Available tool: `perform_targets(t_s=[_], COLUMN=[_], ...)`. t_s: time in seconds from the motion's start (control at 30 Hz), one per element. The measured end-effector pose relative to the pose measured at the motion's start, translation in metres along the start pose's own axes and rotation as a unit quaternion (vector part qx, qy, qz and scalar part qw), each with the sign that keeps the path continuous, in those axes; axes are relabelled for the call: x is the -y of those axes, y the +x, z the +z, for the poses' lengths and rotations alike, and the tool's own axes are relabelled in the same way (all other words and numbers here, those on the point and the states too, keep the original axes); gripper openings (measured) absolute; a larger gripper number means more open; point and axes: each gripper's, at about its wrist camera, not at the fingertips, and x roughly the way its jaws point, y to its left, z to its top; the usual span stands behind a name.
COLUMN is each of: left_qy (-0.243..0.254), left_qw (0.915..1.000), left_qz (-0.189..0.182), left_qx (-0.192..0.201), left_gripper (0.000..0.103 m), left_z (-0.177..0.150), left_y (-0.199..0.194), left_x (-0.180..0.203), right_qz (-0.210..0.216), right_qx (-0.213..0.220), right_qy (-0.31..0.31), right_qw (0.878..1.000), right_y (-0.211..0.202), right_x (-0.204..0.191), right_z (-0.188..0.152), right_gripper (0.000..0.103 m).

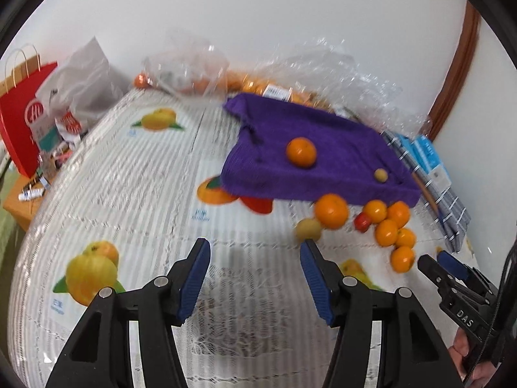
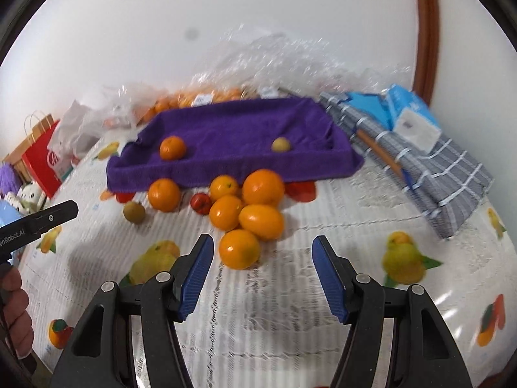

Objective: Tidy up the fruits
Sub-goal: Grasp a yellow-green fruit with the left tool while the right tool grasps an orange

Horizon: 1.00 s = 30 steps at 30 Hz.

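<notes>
Loose pile of oranges on the counter, just in front of the purple towel: round to slightly oval, glossy, bright orange skins, several touching one another. Among them one small red fruit, dark and shiny, wedged between oranges. Off to the pile's left, a dull yellow-green fruit, rounder and matte, lying alone on the counter. Nearest orange just ahead of the right gripper, close to its left finger but apart from it.

Up on the towel, one orange toward the left and one small yellow-green fruit toward the right, well apart. Towel plush and thick-piled, draped over something box-like with raised edges, front hem hanging down to the counter.

Counter covered in white lace over a cloth printed with fruit pictures. Behind the towel, crinkled clear plastic bags holding more oranges. To the right, a folded grey checked cloth with a blue-and-white carton on it. Far left, a red paper bag with looped handles.

Right gripper fingers spread wide, blue ribbed pads, nothing between them. Left gripper likewise spread and empty, hovering over bare lace, left of the pile.
</notes>
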Motion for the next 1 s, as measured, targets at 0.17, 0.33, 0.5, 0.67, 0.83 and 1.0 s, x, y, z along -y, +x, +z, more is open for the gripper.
perform_targets(t_s=[0.17,0.33,0.5,0.67,0.83,1.0], left_qy=[0.01,0.037,0.064,0.07,0.078,0.05], left_qw=[0.9995,0.9977,0.9961,0.9954,0.9951,0.9943], left_qz=[-0.022,-0.05,-0.054,-0.053,-0.053,-0.091], left_qx=[-0.018,-0.025,-0.025,-0.038,-0.029,-0.025], left_gripper=[0.056,0.056,0.056,0.045,0.025,0.025], left_z=[-0.005,-0.002,0.002,0.002,0.001,0.0], left_y=[0.017,0.031,0.047,0.065,0.066,0.062], left_x=[-0.002,0.017,0.043,0.054,0.057,0.044], right_qz=[0.013,0.033,0.046,0.041,0.051,0.063], right_qx=[-0.03,-0.026,-0.026,-0.046,-0.044,-0.027], right_qy=[0.004,-0.003,-0.008,-0.01,-0.007,-0.006], right_qw=[0.999,0.999,0.999,0.998,0.998,0.998], right_y=[0.028,0.03,0.028,0.036,0.037,0.026], right_x=[-0.003,-0.005,-0.007,-0.007,-0.006,-0.001], right_z=[-0.004,-0.004,-0.007,-0.005,-0.005,-0.008], right_gripper=[0.055,0.043,0.035,0.036,0.035,0.035])
